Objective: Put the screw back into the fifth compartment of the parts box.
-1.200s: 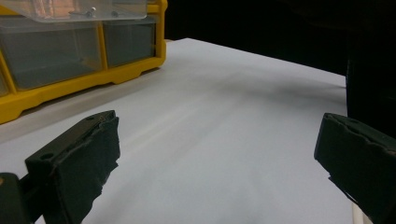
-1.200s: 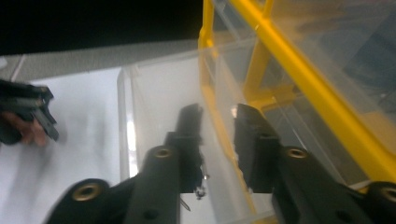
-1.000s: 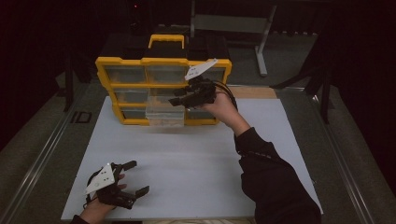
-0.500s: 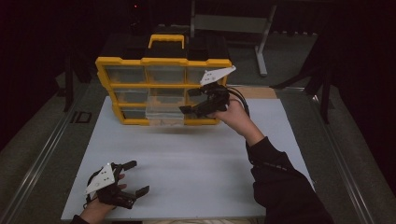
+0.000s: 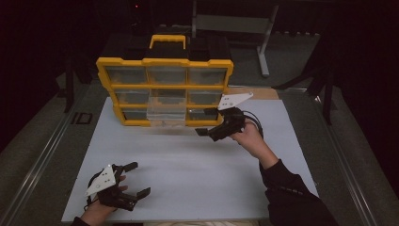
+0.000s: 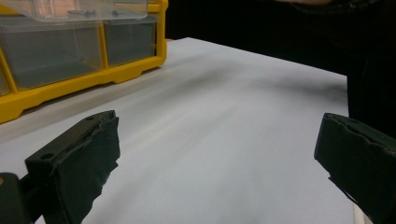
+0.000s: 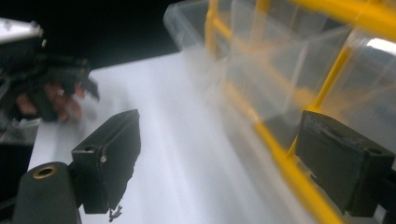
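Observation:
A yellow organizer with clear drawers stands at the back of the white mat. Its middle drawer in the lower rows is pulled out; in the left gripper view this drawer holds small screws. My right gripper hovers just off the organizer's lower right corner. Its jaws have just been opening and now stand wide with nothing between them. My left gripper rests low over the mat's front left, open and empty.
The organizer's yellow frame runs close along the right jaw in the right gripper view, blurred. The left hand and its gripper show far off there. A metal stand sits behind the table.
The right gripper has pulled away from the organizer's front, moving right and down toward the mat, and its jaws have spread. The left gripper has stayed put.

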Motion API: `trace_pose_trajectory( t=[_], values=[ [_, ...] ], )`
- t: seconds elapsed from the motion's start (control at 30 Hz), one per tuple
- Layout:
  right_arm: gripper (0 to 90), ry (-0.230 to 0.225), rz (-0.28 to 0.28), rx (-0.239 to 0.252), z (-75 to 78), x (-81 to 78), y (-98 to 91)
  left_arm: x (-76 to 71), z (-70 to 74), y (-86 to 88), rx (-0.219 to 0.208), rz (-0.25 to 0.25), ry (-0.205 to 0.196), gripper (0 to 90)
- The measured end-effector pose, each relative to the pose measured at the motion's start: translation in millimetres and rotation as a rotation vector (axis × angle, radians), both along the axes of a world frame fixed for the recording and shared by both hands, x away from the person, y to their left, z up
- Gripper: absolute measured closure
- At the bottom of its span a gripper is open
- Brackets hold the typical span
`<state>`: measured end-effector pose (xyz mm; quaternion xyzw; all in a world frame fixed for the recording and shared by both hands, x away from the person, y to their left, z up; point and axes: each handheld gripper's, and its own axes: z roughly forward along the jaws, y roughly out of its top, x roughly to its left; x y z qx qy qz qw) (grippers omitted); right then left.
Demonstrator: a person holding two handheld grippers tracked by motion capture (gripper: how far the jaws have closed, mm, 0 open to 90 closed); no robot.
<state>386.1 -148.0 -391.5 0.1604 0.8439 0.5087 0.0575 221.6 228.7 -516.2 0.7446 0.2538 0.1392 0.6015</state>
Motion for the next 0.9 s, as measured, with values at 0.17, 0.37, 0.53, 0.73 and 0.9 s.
trace_pose_trajectory(
  t=[0.17, 0.37, 0.53, 0.73, 0.9],
  values=[
    [14.5, 0.023, 0.006, 0.035, -17.1, -12.1, -13.6, 0.0, 0.0, 0.2, -0.001, 0.002, 0.001, 1.3],
    [14.5, 0.035, 0.015, 0.029, -36.4, -25.6, -27.6, 0.0, 0.0, 0.0, -0.001, 0.002, 0.001, 1.3],
    [14.5, 0.065, 0.015, 0.027, -52.8, -36.5, -38.2, 0.1, -0.2, -0.2, -0.002, 0.003, 0.004, 1.3],
    [14.6, 0.098, 0.002, 0.033, -70.3, -47.8, -51.7, 0.1, -0.2, -0.3, -0.003, 0.004, 0.004, 1.3],
    [14.7, 0.115, -0.003, 0.02, -87.5, -62.1, -63.7, 0.4, -0.3, -0.1, -0.004, 0.004, 0.005, 1.3]
  ],
)
